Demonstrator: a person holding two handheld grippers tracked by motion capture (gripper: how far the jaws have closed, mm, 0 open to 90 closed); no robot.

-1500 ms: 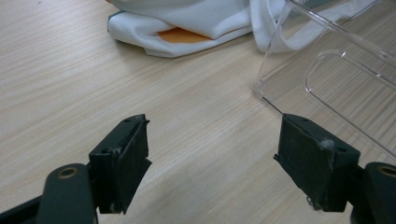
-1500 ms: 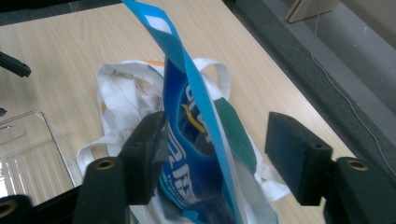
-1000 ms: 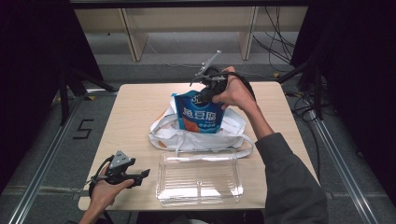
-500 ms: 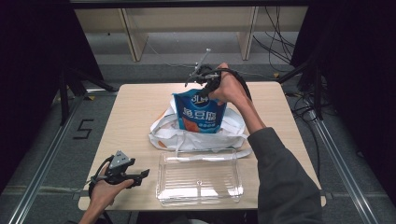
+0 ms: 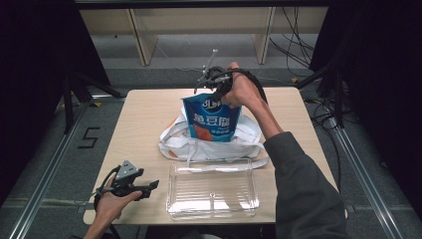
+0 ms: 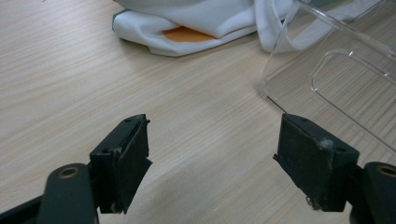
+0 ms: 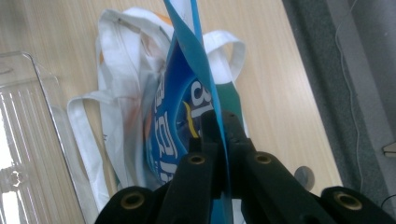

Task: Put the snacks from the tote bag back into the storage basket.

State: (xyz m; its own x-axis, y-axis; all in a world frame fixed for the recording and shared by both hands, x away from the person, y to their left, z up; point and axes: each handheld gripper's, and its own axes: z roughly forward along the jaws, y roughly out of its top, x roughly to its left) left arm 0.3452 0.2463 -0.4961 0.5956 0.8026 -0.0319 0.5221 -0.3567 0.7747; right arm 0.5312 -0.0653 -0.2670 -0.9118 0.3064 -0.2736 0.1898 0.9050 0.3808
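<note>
From the high view, here is what has changed: a second ago the right gripper sat lower against the top of the blue snack bag, and now the bag stands taller out of the white tote bag in the middle of the table. Its fingers have just been closing, and they are now pinched tight on the bag's top edge. We read that as the grip secured and the lift out of the tote begun. The clear plastic tray waits empty just in front of the tote, a likely place for the bag to go. Our left gripper rests at the near left corner, unmoved.

On to the left gripper view: the fingers stand wide apart over bare table, holding and touching nothing, with the tray's corner just ahead and the tote's folds beyond.

In the right gripper view, the fingers are clamped on the blue bag's thin top seam, with the bag hanging down into the tote.
</note>
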